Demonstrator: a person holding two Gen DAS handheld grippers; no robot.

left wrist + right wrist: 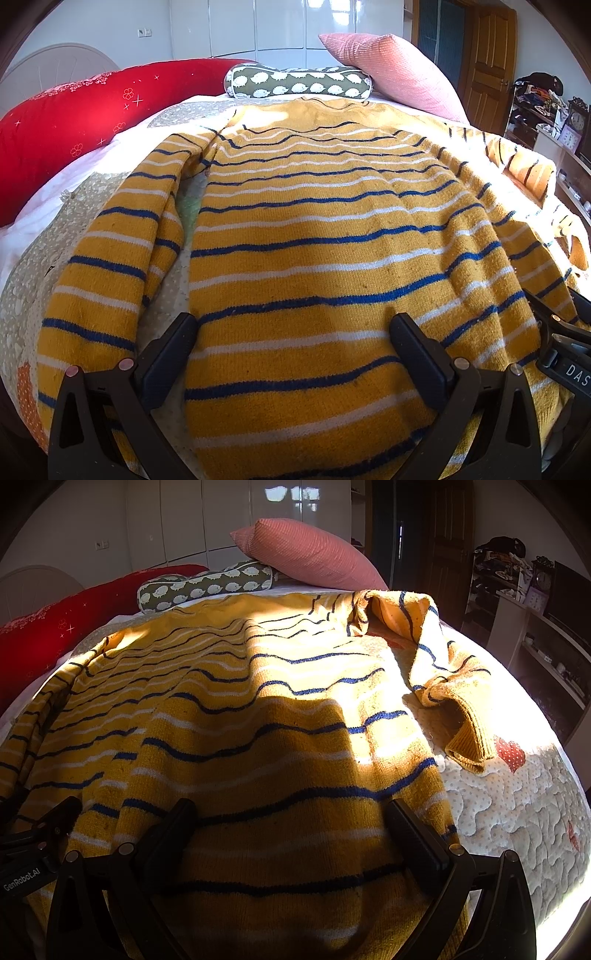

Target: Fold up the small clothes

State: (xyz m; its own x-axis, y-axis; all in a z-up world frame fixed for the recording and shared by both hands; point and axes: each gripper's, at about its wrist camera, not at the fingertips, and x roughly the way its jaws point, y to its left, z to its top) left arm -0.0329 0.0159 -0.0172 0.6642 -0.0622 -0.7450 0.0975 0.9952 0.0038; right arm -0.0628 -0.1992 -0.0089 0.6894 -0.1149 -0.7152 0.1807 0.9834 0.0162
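Spreading across most of the quilted bedspread (pixel 517 812), the striped yellow sweater (pixel 314 229) lies flat, its collar toward the hedgehog-print bolster (pixel 299 83) and pink pillow (pixel 399 70). Bare quilt shows beyond the right side, where one sleeve (pixel 443 672) lies crumpled; the other sleeve (pixel 122 251) runs along the left, beside the red bolster (pixel 66 133). Both the left gripper (pixel 295 334) and right gripper (pixel 291 819) stand with jaws wide apart over the sweater's near hem, holding nothing.
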